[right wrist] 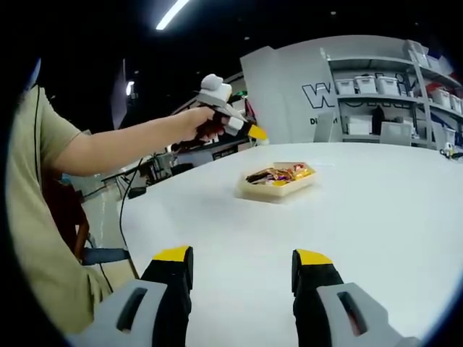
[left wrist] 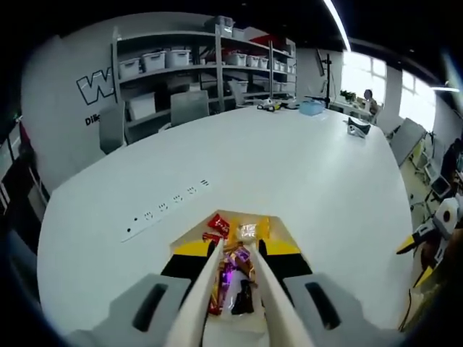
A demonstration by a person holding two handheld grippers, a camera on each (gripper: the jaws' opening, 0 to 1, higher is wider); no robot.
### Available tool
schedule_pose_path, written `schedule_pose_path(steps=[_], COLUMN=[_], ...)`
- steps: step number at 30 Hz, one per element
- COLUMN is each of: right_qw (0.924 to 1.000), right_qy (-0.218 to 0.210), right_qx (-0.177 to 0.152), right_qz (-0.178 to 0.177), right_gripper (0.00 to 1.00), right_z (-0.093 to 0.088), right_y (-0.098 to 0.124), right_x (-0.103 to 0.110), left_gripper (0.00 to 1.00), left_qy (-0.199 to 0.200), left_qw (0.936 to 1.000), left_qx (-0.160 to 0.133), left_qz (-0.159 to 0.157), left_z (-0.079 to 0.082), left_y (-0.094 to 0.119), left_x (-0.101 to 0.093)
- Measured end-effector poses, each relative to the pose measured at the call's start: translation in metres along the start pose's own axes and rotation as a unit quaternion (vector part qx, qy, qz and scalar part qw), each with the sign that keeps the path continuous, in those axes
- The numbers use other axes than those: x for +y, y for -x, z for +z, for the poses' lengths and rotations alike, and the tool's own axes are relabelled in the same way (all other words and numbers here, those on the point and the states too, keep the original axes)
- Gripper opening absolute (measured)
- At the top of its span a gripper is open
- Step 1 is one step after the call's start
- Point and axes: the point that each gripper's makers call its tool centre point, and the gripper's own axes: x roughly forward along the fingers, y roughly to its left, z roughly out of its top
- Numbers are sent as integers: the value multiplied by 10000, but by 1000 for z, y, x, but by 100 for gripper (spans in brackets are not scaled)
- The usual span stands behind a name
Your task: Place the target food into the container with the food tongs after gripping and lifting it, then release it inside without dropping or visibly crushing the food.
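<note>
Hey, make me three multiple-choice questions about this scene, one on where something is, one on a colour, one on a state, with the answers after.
1. Where does the tray of wrapped snacks stand?
A. On a shelf
B. On the white table
C. On a chair

2. What colour are the tips of the right claw?
A. Yellow
B. Blue
C. Red

3. How is the right claw?
A. Shut on a snack
B. Shut on the tray's rim
C. Open, with nothing in it

Answers:
1. B: in the right gripper view the tray sits flat on the white table, with the wrapped snacks inside it.
2. A: both tips of the right claw are yellow on black jaws.
3. C: its jaws stand wide apart, with bare table between them.
</note>
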Motion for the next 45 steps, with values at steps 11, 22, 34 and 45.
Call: schedule_pose_path(steps=[11,22,34,45], right_qw=[10000,9999,9997,9994], right_qy=[47,106,180,209], right_qx=[5,25,81,130], right_qz=[31,83,155,223], right_gripper=[53,53,53,53], right_z=[2,4,5,3], right_y=[-2,-5,-12,-18], right_x=[5,11,19,28], left_gripper=[23,23,23,23], left_qy=[2,43,91,133], left_qw=[10000,10000,9999,9997], left_qx=[2,-10,-60,-149], left_qz=[-13,-48,-103,-169], left_z=[-9,-23,-39,-51], left_y=[10,22,36,51], left_x=[-2,-7,-13,-21])
